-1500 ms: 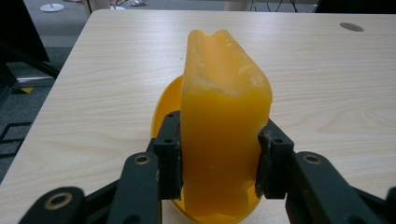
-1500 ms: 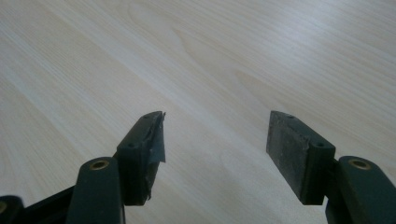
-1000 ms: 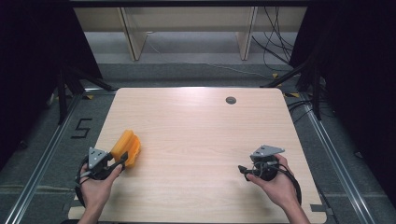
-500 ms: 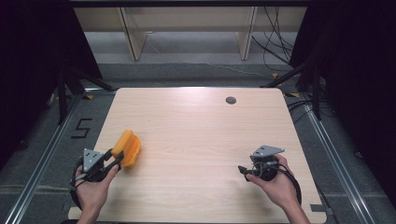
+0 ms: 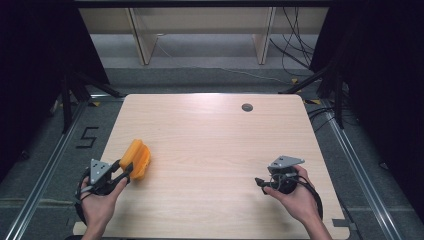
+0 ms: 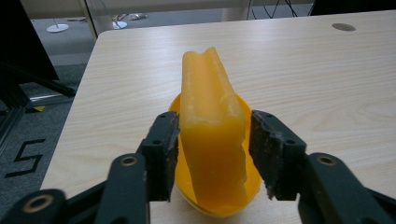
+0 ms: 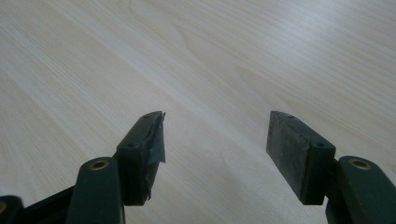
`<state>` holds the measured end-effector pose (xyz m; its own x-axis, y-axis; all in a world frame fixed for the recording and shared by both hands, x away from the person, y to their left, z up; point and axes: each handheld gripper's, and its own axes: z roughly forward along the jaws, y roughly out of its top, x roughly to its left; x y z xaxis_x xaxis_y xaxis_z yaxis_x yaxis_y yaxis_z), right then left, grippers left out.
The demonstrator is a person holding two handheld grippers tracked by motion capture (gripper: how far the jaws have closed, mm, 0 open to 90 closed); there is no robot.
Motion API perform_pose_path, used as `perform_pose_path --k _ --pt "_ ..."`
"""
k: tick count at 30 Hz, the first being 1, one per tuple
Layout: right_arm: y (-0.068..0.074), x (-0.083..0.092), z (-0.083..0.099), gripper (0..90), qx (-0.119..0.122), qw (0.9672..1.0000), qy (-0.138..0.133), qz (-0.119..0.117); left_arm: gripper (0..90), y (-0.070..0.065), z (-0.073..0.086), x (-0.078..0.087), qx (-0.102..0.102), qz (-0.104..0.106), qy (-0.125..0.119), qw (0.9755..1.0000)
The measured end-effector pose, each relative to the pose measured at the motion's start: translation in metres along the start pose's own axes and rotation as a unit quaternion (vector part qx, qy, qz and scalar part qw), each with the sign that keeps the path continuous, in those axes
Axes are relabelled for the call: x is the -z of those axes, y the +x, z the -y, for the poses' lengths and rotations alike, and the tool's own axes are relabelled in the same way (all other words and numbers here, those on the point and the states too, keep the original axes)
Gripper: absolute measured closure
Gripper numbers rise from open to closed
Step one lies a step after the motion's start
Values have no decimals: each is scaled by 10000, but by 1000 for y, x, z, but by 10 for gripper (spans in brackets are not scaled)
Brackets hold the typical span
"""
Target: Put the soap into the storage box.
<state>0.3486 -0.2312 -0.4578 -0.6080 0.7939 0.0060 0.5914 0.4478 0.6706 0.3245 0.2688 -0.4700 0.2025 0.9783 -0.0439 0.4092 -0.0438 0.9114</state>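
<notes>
Matt pale wood-grain table (image 5: 210,150)

My left hand (image 5: 97,200) comes in over the near-left corner of the table, forearm rising from the near edge, and grips the left gripper (image 5: 123,170), which points away and slightly right. Its jaws stand apart, one on each side of an orange thing, a sliver of gap at each pad; whether the pads (image 6: 161,156) touch it, I cannot tell. My right hand (image 5: 295,197) sits toward the near-right corner and holds the right gripper (image 5: 259,182) low over the table, pointing left. Its jaws are spread wide with nothing between them. Grey three-cornered plates top both.
</notes>
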Motion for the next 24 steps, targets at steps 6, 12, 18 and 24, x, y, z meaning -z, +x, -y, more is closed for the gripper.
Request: perform_pose_path --k 6,12,18,24 --pt "-1 0 1 375 76 10000 -14 8 421 1 0 -2 20 10 53 10000" --pt "0 0 0 374 -16 10000 23 -17 372 6 2 -3 142 50 83 9999" --pt "0 0 0 374 9 10000 5 -14 373 9 2 -4 173 19 160 9997" --pt "0 0 0 374 28 10000 2 -27 358 9 2 -4 138 45 156 9998"
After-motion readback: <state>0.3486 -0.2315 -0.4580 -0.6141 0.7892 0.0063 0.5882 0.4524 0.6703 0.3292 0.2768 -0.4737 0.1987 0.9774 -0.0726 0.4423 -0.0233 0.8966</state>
